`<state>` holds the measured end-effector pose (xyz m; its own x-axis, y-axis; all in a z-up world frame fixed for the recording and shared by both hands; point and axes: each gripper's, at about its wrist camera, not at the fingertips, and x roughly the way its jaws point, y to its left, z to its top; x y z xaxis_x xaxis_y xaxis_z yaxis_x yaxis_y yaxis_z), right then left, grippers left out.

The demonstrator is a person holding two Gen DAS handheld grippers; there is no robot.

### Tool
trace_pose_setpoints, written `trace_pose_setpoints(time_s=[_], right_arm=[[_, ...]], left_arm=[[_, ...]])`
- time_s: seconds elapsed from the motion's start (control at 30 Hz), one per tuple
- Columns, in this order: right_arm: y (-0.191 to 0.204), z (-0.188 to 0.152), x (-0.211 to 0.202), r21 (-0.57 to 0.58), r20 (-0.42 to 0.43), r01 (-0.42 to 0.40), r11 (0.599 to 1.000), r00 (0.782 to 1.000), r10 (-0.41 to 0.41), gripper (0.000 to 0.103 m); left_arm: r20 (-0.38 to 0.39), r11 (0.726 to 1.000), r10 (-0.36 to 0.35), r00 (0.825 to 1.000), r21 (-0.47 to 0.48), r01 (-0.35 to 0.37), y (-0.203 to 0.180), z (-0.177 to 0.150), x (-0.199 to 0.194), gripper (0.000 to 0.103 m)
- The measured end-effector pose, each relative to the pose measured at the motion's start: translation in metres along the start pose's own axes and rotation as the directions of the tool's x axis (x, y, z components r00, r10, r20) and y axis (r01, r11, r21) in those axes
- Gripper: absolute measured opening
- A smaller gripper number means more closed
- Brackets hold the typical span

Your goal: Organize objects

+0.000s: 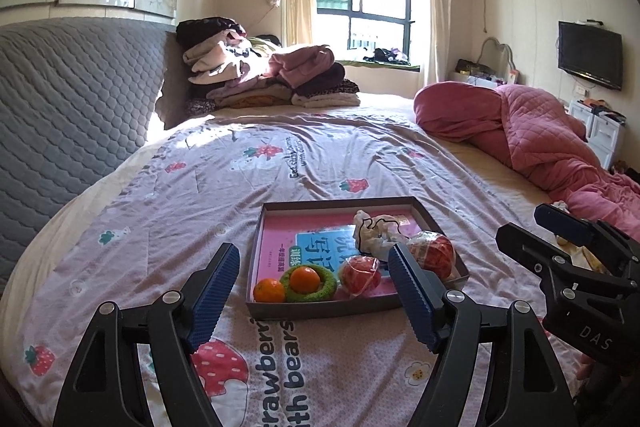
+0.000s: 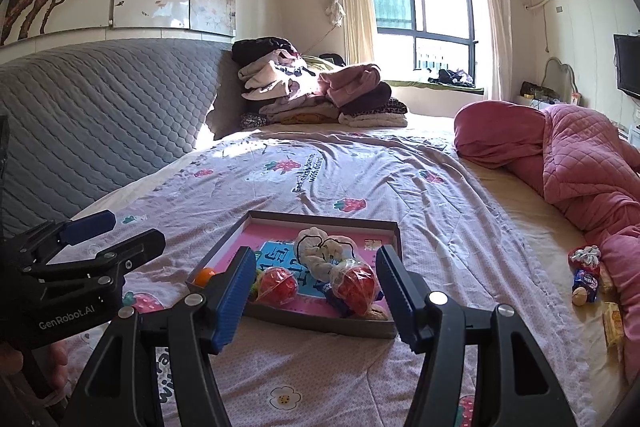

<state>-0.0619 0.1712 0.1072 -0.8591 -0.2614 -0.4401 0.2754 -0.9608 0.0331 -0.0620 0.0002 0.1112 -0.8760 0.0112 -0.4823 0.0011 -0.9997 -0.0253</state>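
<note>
A bed (image 1: 360, 163) under a strawberry-print sheet carries a shallow cardboard tray (image 1: 332, 310), lying just beyond both sets of jaws. The left gripper (image 1: 312, 291) hovers near its near edge, jaws spread wide and holding nothing; the right gripper (image 2: 316, 291) does likewise, jaws wide apart and bare. Inside the tray lie a crumpled cloth (image 1: 376, 231), two wrapped red fruits (image 2: 354, 287), a green ring (image 1: 308, 285) and two oranges (image 1: 269, 290).
</note>
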Motion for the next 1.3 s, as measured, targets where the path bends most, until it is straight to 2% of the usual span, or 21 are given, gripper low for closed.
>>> trace_pose_setpoints(time_s=[0.2,0.83,1.3], right_arm=[[0.003,-0.004,-0.008,0.004,0.011,-0.004,1.0,1.0,0.004,0.062],[0.013,-0.03,-0.005,0.014,-0.012,-0.034,0.999,0.999,0.035,0.062],[0.007,-0.047,-0.001,0.021,-0.037,-0.02,1.0,0.999,0.021,0.062]], left_arm=[[0.023,1.0,0.022,0.999,-0.013,-0.021,-0.002,-0.005,-0.01,0.078],[0.013,1.0,0.018,1.0,-0.014,-0.018,-0.002,-0.034,-0.008,0.078],[-0.03,0.999,0.049,0.998,0.007,-0.049,-0.004,-0.053,0.004,0.078]])
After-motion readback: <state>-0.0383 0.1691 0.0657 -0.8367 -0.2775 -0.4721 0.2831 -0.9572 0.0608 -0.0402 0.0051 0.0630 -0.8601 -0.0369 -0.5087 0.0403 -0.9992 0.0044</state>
